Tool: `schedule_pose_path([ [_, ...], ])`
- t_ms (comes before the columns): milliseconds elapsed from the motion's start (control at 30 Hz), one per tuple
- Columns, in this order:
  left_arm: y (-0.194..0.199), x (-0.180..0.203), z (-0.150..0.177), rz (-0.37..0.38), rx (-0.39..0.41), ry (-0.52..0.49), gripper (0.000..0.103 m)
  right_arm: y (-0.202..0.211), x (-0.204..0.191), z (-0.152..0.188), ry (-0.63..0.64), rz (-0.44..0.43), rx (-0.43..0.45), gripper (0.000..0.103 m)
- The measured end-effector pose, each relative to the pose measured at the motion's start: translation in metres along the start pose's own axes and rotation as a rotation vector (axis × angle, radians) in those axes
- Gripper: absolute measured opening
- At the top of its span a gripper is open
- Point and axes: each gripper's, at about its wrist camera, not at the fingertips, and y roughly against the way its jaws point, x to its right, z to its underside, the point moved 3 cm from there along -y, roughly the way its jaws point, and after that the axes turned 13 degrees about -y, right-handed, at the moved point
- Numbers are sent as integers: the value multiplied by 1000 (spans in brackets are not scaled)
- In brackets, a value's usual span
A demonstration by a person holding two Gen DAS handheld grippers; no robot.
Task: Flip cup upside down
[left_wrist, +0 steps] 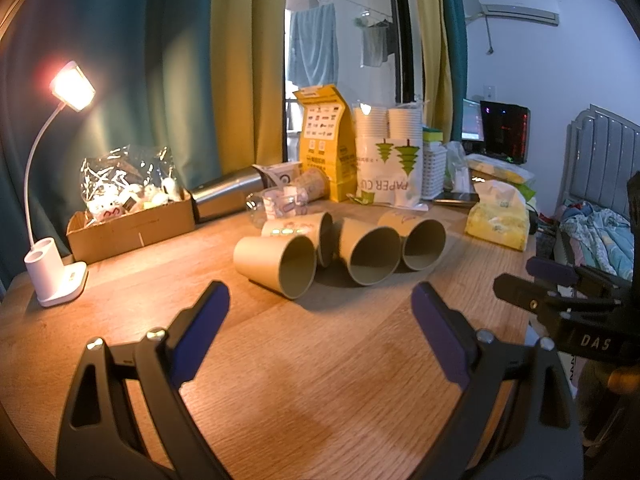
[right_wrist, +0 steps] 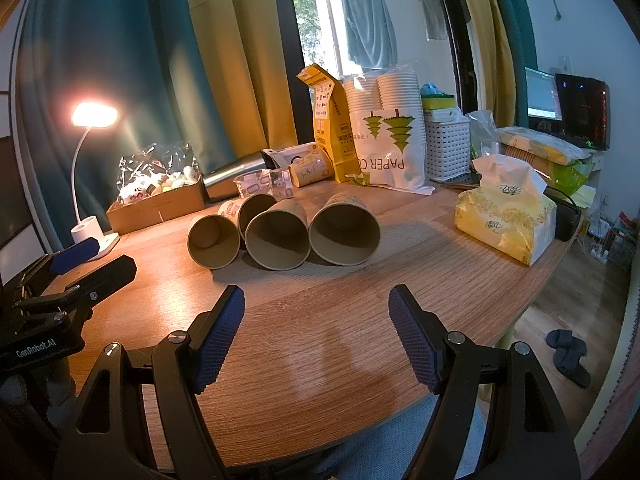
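Several paper cups lie on their sides in a row mid-table, mouths toward me: the left cup (left_wrist: 276,265) (right_wrist: 213,241), a cup behind it (left_wrist: 304,232) (right_wrist: 254,209), a middle cup (left_wrist: 370,255) (right_wrist: 278,240) and the right cup (left_wrist: 420,243) (right_wrist: 344,229). My left gripper (left_wrist: 320,300) is open and empty, hovering in front of the cups. My right gripper (right_wrist: 316,300) is open and empty, also short of the cups. Each gripper shows at the edge of the other's view, the right one (left_wrist: 560,280) and the left one (right_wrist: 80,268).
A lit desk lamp (left_wrist: 56,272) and a cardboard box (left_wrist: 132,228) stand at the left. A metal flask (left_wrist: 228,192), a yellow bag (left_wrist: 324,144), a pack of paper cups (left_wrist: 388,160) and a white basket (right_wrist: 446,148) line the back. A tissue pack (right_wrist: 506,220) sits right.
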Motion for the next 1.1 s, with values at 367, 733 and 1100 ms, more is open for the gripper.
schedule_pose_path([
  [367, 0, -1, 0, 0, -1, 0, 94, 0, -1, 2, 17, 16, 6, 78],
  [733, 0, -2, 1, -3, -2, 3, 94, -1, -1, 2, 17, 16, 5, 78],
  [1100, -1, -3, 2, -7, -5, 5, 94, -1, -1, 2, 17, 17, 5, 78],
])
